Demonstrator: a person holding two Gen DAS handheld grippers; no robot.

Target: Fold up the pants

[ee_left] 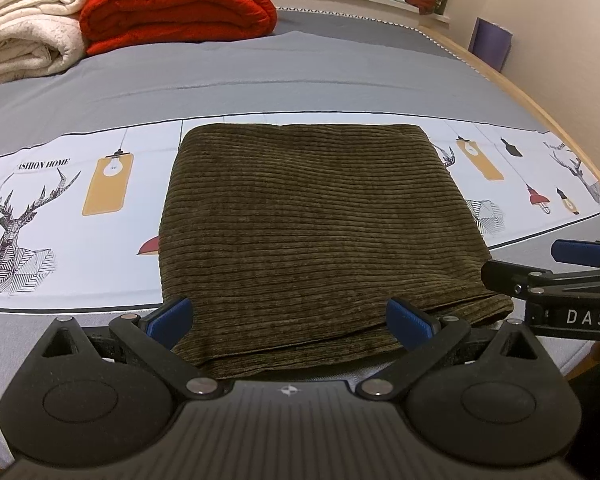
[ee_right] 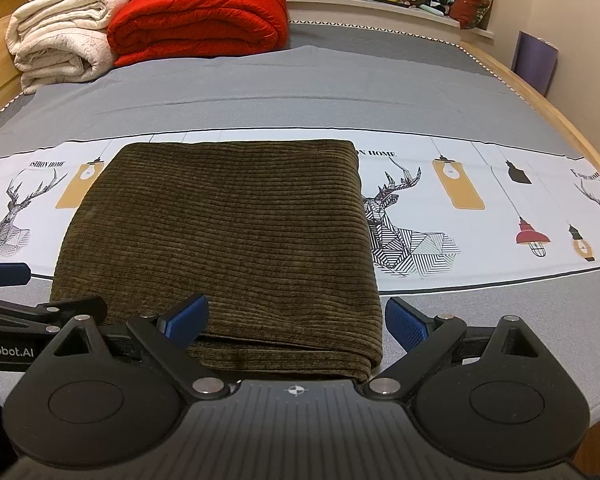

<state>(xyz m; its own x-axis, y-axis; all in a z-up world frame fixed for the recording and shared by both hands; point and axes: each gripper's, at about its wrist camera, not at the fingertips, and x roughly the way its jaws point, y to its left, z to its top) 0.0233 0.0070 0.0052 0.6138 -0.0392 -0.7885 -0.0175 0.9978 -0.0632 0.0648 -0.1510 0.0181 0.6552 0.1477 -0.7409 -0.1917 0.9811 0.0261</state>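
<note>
Left gripper (ee_left: 288, 320) sits at the near edge of the folded corduroy pants (ee_left: 312, 224), its blue-padded fingers spread wide and gripping nothing. Across to the right, the right gripper (ee_right: 296, 320) is equally splayed at the same near edge, straddling the cloth's front right corner without pinching it. Between and beyond them, the olive-brown pants lie as a compact, layered rectangle on the bedsheet's white printed band (ee_right: 480, 240). Folding looks essentially done; at most a final tidy or withdrawal seems left.

Wooden-framed bed (ee_right: 572, 136), grey sheet (ee_right: 300, 88), cream wall (ee_right: 572, 8), window ledge (ee_right: 380, 8).
</note>
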